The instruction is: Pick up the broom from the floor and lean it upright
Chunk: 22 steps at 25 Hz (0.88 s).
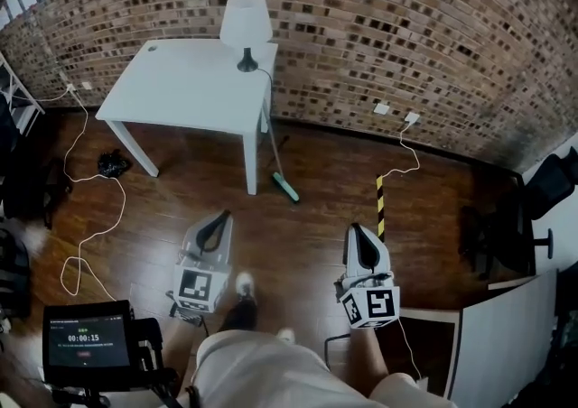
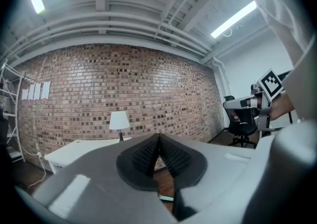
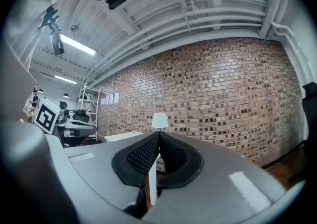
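by the white table (image 1: 181,81) front leg, broom (image 1: 276,158) on the wood floor (image 1: 307,217), teal head nearest me, handle running away toward the brick wall (image 1: 406,27); can't tell if flat or propped. my left gripper (image 1: 219,221) and right gripper (image 1: 358,235) both pressed together, pinching nothing, well short of it.

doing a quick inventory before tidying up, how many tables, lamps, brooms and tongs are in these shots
table: 1
lamp: 1
broom: 1
tongs: 2, the left tongs and the right tongs
total: 5
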Available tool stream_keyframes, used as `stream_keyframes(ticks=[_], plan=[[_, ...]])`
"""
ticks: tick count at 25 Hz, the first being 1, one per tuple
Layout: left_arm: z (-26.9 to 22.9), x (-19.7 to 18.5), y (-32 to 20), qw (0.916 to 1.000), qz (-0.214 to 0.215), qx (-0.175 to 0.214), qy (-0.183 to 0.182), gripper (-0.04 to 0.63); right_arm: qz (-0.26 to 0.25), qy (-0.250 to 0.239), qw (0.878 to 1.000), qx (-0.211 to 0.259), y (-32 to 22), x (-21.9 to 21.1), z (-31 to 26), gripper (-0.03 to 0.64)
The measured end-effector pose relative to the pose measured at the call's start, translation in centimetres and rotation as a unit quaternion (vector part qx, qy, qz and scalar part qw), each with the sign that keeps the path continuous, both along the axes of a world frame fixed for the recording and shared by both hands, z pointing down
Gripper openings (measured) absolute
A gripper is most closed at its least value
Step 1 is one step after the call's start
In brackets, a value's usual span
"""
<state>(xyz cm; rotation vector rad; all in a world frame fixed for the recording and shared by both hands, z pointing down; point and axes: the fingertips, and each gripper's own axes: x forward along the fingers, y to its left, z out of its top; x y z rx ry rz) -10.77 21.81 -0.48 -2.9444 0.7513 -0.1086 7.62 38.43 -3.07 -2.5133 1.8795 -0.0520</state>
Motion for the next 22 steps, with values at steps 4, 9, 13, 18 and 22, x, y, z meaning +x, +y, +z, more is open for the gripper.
stream_keyframes(ticks=[4,9,13,18,22], plan=[[0.4,-1.5,6.9,0.9999,-0.014,0.006,-0.003,0.000,-0.007,-0.012,1.000,0.015,6.9,-1.7,0.6,0.014],[0.2,-3.2,13.5,0.9997,-0.022,0.008,-0.012,0.001,-0.023,-0.033,0.999,-0.011,12.8,-3.3,2.3,0.012],[-0.5,-4.4,16.1,0.9994,-0.028,0.014,-0.013,0.000,-0.003,-0.052,0.999,-0.013,15.6,-3.0,2.3,0.012],[-1.4,-5.0,16.5,0.9996,-0.026,0.009,-0.005,0.000,0.013,-0.042,0.999,-0.015,16.3,-3.2,1.3,0.014],[-2.3,-4.1,15.6,0.9998,-0.009,0.018,-0.004,0.000,0.029,-0.031,0.999,0.004,14.8,-2.9,-0.1,0.014]])
